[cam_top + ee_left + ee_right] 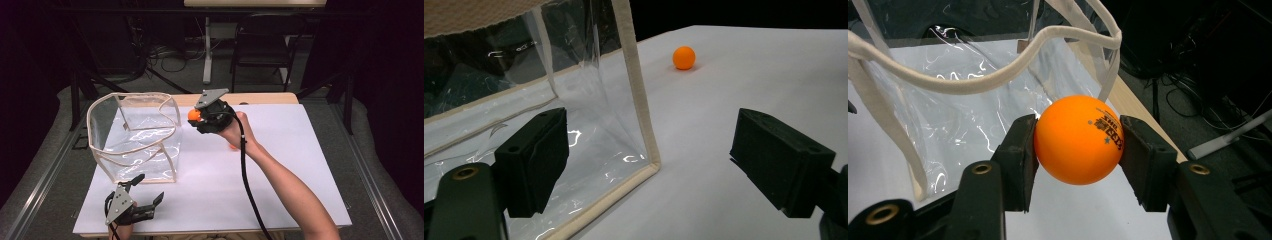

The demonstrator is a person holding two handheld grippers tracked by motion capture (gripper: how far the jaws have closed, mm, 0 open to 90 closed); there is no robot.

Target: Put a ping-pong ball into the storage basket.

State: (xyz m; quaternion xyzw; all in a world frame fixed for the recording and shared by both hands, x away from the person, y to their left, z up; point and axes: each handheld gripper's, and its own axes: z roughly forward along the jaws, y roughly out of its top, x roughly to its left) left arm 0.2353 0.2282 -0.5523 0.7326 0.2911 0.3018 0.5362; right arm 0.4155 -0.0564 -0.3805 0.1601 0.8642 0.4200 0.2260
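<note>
Glossy clear plastic bag (145, 137) (cloth-edged); matt ball (1078, 140).

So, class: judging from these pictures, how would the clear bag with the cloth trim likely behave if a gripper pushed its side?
The clear bag would probably buckle rather than resist: its thin film walls are creased and its cloth rim already sags in a wave. It looks light, so it may slide across the white table. It seems to be empty, so it could tip.

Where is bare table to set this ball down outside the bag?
Widest free patch: white table right of the right forearm. Also bare: the strip between the clear bag and that forearm. Crowded: the near-left corner, where the left hand-held gripper sits against the bag. A loose orange ball lies mid-table.
</note>
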